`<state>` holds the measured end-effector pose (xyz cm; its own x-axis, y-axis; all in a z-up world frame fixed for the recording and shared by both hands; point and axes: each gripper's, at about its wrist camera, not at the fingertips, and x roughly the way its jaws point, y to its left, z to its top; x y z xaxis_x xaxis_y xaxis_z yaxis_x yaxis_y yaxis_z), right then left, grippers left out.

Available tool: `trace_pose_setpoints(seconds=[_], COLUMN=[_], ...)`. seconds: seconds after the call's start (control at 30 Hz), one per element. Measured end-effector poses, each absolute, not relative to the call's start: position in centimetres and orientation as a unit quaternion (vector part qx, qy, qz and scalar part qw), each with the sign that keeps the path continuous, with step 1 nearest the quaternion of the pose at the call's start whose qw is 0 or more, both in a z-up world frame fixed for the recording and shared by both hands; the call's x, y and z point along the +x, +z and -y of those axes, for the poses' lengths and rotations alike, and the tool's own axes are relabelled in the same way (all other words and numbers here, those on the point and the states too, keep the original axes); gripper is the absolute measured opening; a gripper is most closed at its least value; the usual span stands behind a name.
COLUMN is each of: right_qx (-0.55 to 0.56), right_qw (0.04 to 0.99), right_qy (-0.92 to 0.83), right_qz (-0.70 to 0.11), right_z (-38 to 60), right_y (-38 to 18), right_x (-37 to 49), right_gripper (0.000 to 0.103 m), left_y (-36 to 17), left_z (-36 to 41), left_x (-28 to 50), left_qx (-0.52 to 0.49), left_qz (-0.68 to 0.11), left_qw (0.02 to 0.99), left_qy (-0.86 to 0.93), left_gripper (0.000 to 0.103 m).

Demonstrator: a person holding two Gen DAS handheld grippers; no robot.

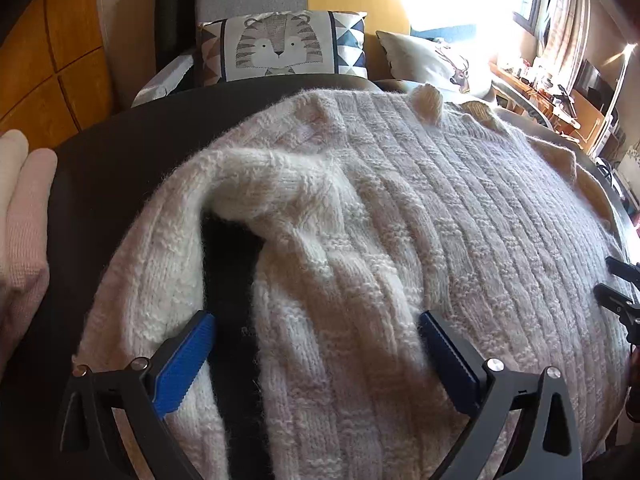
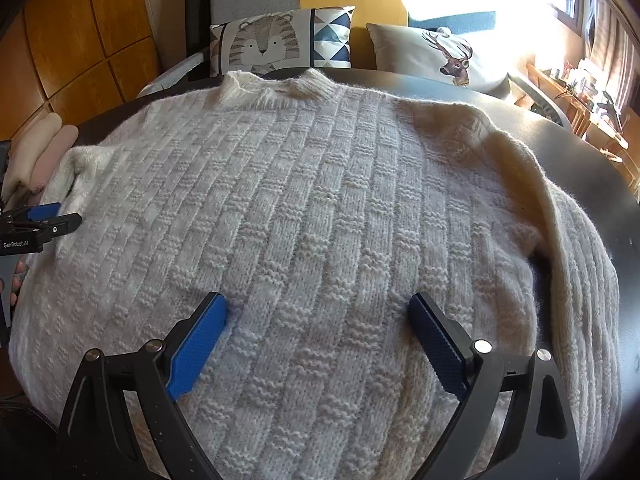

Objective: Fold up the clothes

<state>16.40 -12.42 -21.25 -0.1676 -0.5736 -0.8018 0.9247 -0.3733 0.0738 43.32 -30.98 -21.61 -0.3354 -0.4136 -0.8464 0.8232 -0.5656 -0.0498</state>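
Both grippers, left gripper [image 1: 316, 332] and right gripper [image 2: 318, 318], spread wide over cream ribbed knit sweater [image 2: 320, 200] on dark round table [image 1: 132, 152]; nothing gripped.

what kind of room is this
Probably a home living room: a sofa with a tiger cushion and a deer cushion sits behind the dark table where a cream knit sweater lies, and curtains hang by a sunny window.
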Motion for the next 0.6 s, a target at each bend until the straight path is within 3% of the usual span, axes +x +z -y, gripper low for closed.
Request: trace_pose_setpoints(seconds=[0.27,0.6], right_qx=[0.398,0.395], right_qw=[0.499,0.472], right_qy=[-0.738,-0.769], right_qz=[-0.217,-0.175], right_z=[13.6,15.4], right_y=[-21.4,-19.3], right_x=[15.4,10.2], right_gripper=[0.094,0.094], left_y=[-18.1,-20.1], left_z=[30.7,33.1], left_x=[38.3,31.6], left_qx=[0.400,0.434], left_qz=[-0.202,-0.197], left_qw=[0.385,0.375], left_qy=[-0.807,-0.796], left_gripper=[0.102,0.102])
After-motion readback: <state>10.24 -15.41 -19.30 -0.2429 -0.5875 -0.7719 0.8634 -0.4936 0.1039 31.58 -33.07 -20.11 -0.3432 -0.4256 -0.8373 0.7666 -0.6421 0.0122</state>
